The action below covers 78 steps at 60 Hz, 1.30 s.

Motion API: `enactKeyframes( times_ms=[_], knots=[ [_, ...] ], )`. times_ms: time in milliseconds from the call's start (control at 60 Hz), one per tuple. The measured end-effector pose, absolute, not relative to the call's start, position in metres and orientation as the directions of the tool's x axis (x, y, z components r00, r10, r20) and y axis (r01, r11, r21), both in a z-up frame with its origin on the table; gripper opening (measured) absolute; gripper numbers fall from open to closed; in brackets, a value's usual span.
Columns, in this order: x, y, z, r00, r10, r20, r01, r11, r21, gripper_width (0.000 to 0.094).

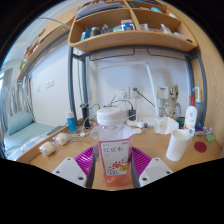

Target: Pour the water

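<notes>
1. My gripper (112,168) is clamped on the bottle (112,148): both magenta pads (87,159) press its sides, and it stands upright just off the desk (150,135).
2. I judge the grip low on the body; tipping it could let the bottle twist or slide between the pads.
3. Its white cap (111,117) looks in place, so nothing would pour until it comes off.
4. The white cup (179,144) stands to the right, ahead of the fingers and apart. It looks light; a nudge from the bottle could topple it.
5. Clutter behind the cup leaves me little room to swing.
</notes>
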<state>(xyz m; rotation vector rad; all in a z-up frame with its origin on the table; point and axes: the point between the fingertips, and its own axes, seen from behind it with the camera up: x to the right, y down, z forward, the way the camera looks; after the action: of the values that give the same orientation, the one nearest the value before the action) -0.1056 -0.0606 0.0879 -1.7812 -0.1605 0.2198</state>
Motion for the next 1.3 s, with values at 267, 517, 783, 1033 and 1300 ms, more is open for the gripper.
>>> enactKeyframes(
  times_ms=[267, 517, 783, 1033, 1300],
  knots=[
    [-0.098, -0.063, 0.088, 0.986, 0.161, -0.049, -0.015, -0.210, -0.978, 0.0457],
    [-0.076, -0.045, 0.113, 0.925, 0.074, -0.372, -0.338, -0.284, -0.897, 0.0456],
    [-0.007, -0.001, 0.166, 0.509, -0.108, -0.854, -0.856, -0.173, -0.488, 0.0453],
    [0.019, 0.031, 0.163, 0.038, -0.163, -0.986, -0.991, -0.134, -0.016, 0.0456],
    [0.011, 0.040, 0.163, -0.317, -0.216, -0.923, -0.925, -0.144, 0.351, 0.0455]
  ],
)
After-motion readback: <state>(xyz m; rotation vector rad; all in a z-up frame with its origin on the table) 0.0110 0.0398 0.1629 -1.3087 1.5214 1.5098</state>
